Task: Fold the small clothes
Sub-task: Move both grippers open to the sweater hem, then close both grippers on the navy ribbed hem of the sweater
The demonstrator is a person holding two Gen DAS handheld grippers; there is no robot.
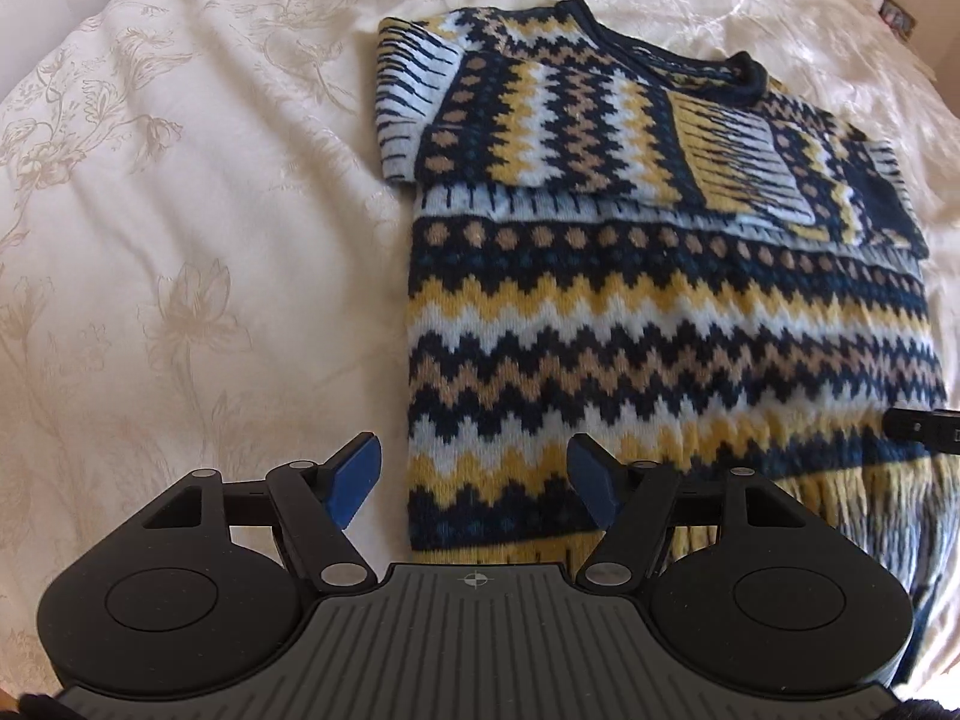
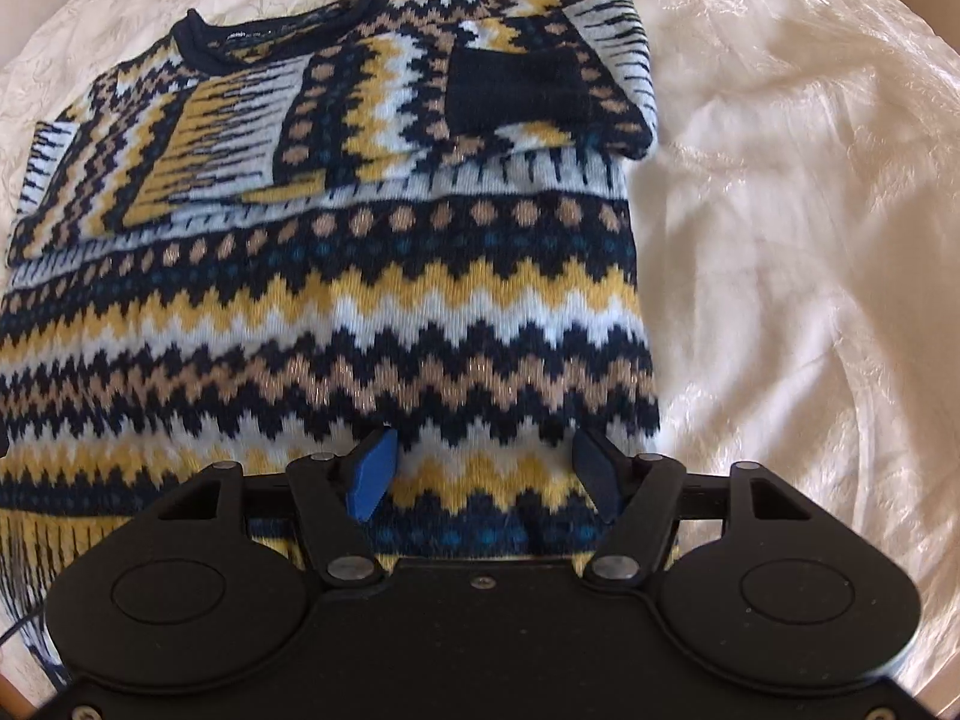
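A small knitted sweater (image 1: pixel 648 324) (image 2: pixel 336 312) with navy, yellow, tan and pale blue zigzags lies flat on the bed. Both sleeves are folded across its chest, and the neck opening (image 1: pixel 672 42) is at the far end. My left gripper (image 1: pixel 474 480) is open above the sweater's near left corner, one blue pad over the bedspread and one over the knit. My right gripper (image 2: pixel 486 474) is open above the hem near the sweater's right side, nothing between its fingers. A black part of the right gripper (image 1: pixel 924 429) shows at the right edge of the left wrist view.
A cream bedspread (image 1: pixel 180 240) (image 2: pixel 780 240) with a faint flower pattern covers the whole surface, with wide room left and right of the sweater. Some small items (image 1: pixel 894 6) sit beyond the bed's far right edge.
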